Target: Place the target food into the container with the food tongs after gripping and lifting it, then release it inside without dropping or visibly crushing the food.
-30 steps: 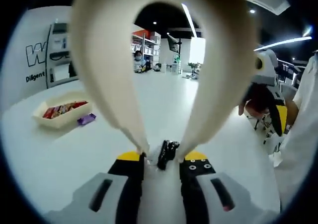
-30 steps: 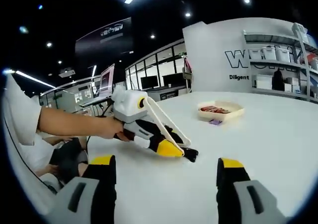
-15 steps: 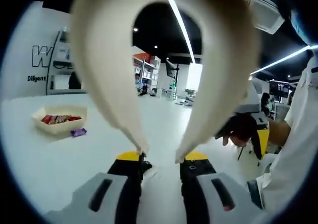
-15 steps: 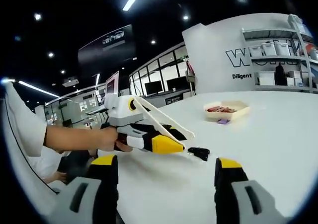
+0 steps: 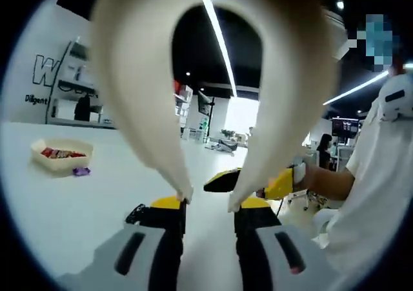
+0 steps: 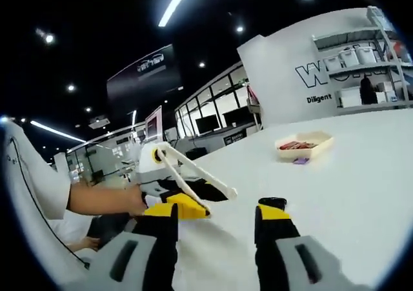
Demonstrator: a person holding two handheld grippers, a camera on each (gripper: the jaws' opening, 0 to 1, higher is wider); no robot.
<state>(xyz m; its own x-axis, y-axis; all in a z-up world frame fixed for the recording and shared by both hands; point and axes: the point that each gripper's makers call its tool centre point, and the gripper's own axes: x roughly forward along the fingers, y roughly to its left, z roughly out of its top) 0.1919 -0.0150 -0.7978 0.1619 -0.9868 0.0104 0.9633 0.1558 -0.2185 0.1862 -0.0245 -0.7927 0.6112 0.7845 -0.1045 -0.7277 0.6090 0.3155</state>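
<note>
The dark snack (image 5: 135,213) lies on the table (image 5: 64,204), at eight o'clock from the parted, empty tips of the tongs (image 5: 142,110). The left gripper (image 5: 209,208) clamps the tongs, and the right gripper (image 6: 216,215) gapes empty. Best to straddle the snack, squeeze gently, then carry it to the container (image 5: 61,157) at nine o'clock.

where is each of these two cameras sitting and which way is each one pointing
Left gripper view: rides the left gripper, looking across the white table through the cream plastic food tongs it carries; the right gripper, a hand and white sleeve enter from the right.
Right gripper view: rides the right gripper, facing the left gripper, a forearm at left.
Shared: the shallow cream tray of red food and a purple wrapped sweet beside it.
</note>
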